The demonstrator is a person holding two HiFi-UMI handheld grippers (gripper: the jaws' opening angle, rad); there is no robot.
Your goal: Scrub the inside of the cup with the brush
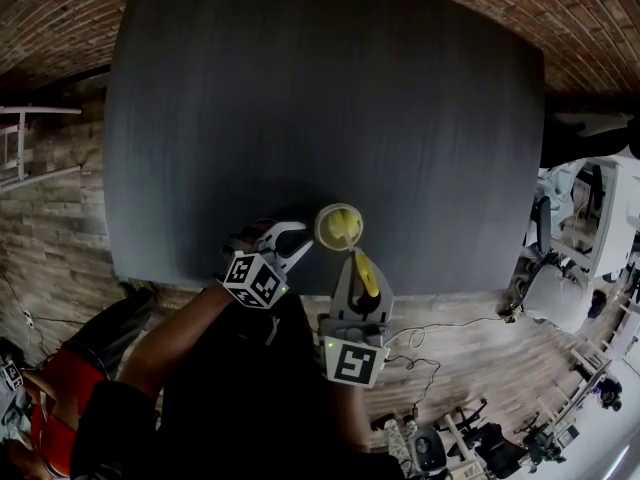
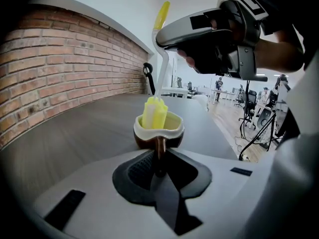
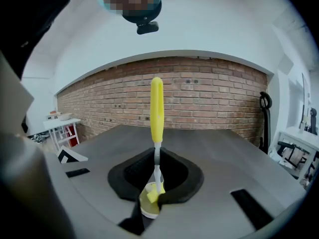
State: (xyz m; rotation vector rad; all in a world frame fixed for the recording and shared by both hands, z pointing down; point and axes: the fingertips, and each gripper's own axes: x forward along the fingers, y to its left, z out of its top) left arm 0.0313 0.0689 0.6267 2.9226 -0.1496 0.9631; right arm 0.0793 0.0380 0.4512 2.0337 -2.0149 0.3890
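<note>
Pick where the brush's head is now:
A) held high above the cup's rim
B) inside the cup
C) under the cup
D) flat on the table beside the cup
B: the left gripper view shows the brush with its yellow head down inside the cup.

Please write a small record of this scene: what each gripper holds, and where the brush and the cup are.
left gripper: shut on the handle of the cup
right gripper: shut on the brush, at its thin shaft
brush head: down inside the cup
cup: upright, opening up, above the dark table near its front edge
</note>
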